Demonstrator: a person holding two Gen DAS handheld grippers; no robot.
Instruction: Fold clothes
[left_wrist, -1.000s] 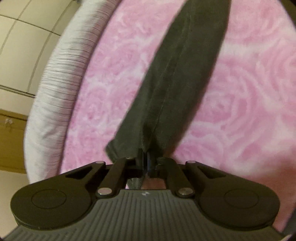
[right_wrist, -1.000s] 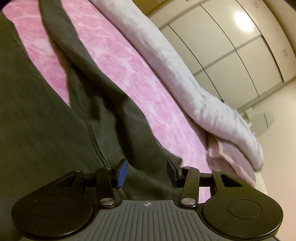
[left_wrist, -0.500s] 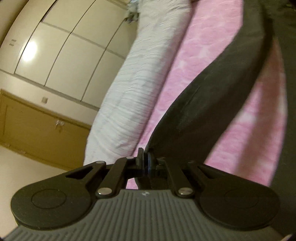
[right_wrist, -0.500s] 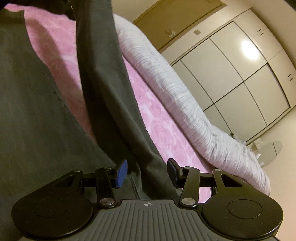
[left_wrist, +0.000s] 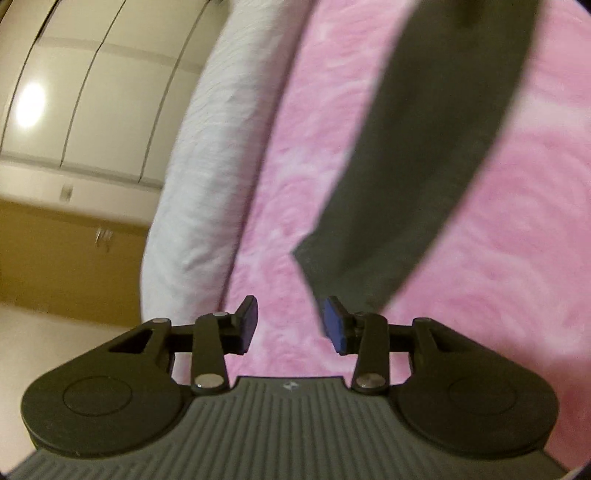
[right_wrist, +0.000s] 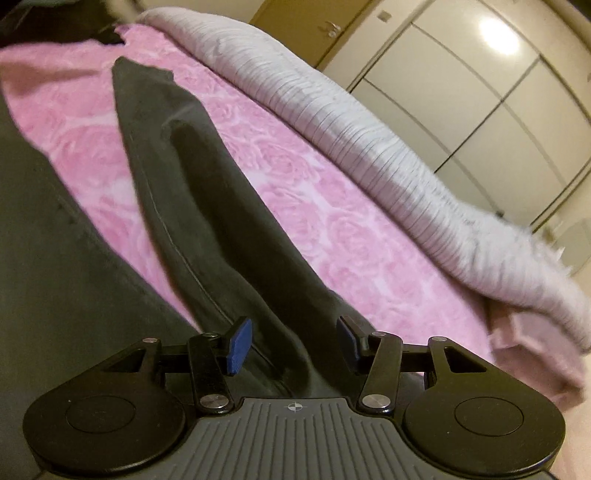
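Dark grey cloth sleeve (right_wrist: 207, 221) is seen running lengthwise away between the spread right gripper (right_wrist: 291, 345), while the left gripper (left_wrist: 290, 325), jaws opening with nothing between them, is set just beside its cuff end.

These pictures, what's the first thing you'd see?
The pink blanket with its rose pattern fills the middle of both views. A dark sleeve lies long across it, running up from between the open right gripper fingers. In the left view the sleeve's end sits just past the left gripper, whose fingers are opening with nothing between them; a grey quilt runs along the blanket's far edge.
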